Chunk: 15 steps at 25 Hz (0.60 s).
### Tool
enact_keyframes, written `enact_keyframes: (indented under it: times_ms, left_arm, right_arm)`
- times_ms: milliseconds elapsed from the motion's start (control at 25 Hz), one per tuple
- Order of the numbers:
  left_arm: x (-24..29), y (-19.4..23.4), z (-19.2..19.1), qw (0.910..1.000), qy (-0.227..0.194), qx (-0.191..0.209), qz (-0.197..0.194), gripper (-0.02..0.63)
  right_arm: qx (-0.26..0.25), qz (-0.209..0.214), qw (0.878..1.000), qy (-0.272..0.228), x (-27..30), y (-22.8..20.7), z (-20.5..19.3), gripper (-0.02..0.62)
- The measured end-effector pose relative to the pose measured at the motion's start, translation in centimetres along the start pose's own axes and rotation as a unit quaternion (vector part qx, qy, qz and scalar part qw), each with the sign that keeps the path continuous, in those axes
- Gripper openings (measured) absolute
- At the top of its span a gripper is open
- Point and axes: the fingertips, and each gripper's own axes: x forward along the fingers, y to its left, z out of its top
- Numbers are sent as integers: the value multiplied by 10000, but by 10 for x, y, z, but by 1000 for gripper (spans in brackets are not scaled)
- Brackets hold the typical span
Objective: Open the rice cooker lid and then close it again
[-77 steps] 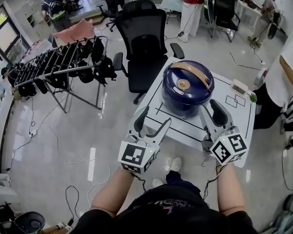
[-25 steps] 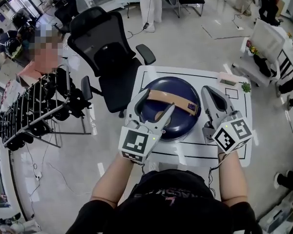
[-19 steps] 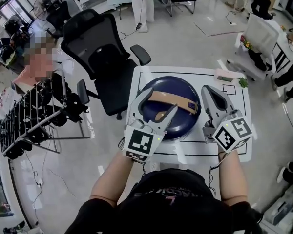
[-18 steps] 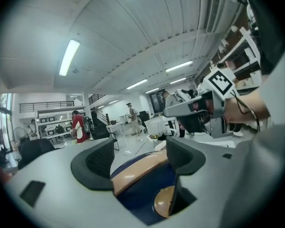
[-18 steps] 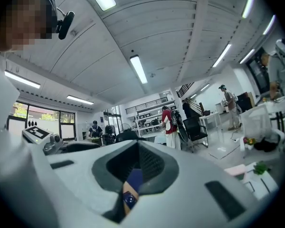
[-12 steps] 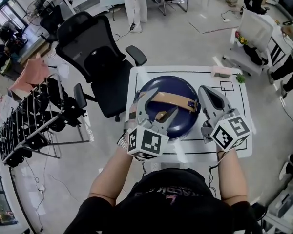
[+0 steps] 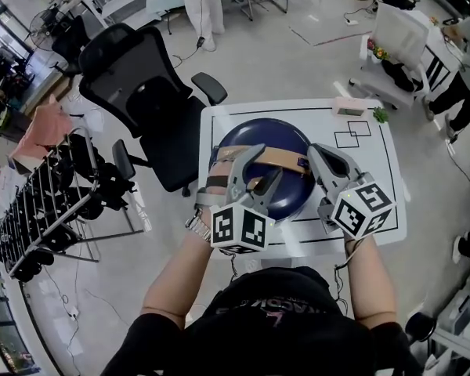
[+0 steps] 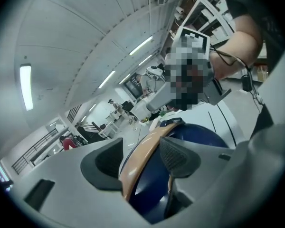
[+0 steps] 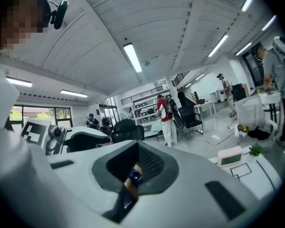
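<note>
A navy rice cooker (image 7: 251, 135) stands on the white table (image 7: 376, 159), its lid down and a tan handle (image 7: 278, 159) lying across it. My left gripper (image 7: 260, 167) straddles that handle. In the left gripper view the handle (image 8: 140, 158) runs between the two pads (image 8: 178, 158) of the left gripper (image 8: 142, 161). The jaws are closing, and a gap still shows on the right side. My right gripper (image 7: 316, 153) is shut with nothing held, its tip by the handle's right end. Through the slit of the right gripper (image 9: 135, 170), only a sliver of that handle end shows.
A black office chair (image 7: 137, 84) stands close behind the table's left corner. A small pink box (image 7: 348, 106) and a green sprig (image 7: 380, 114) lie at the table's far right edge. A laden rack (image 7: 47, 198) stands on the left, and people stand farther back.
My left gripper has rolled and sunk onto the lid, and its jaws have narrowed around the tan handle. The right gripper has dropped a little beside the cooker and stays shut.
</note>
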Motion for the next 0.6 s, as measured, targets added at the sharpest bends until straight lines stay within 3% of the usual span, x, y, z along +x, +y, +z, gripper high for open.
enact_keyframes:
  times_ms: [200,600]
  left_arm:
    - [7,-8,-9,9962,334,808,10,270]
    - [22,-12,-7,9890,511,1385,36,257]
  right_arm:
    - [68,-23,9999,92,2,0,-9,2]
    - [157,-49,9995,268,0,-1,-24,2]
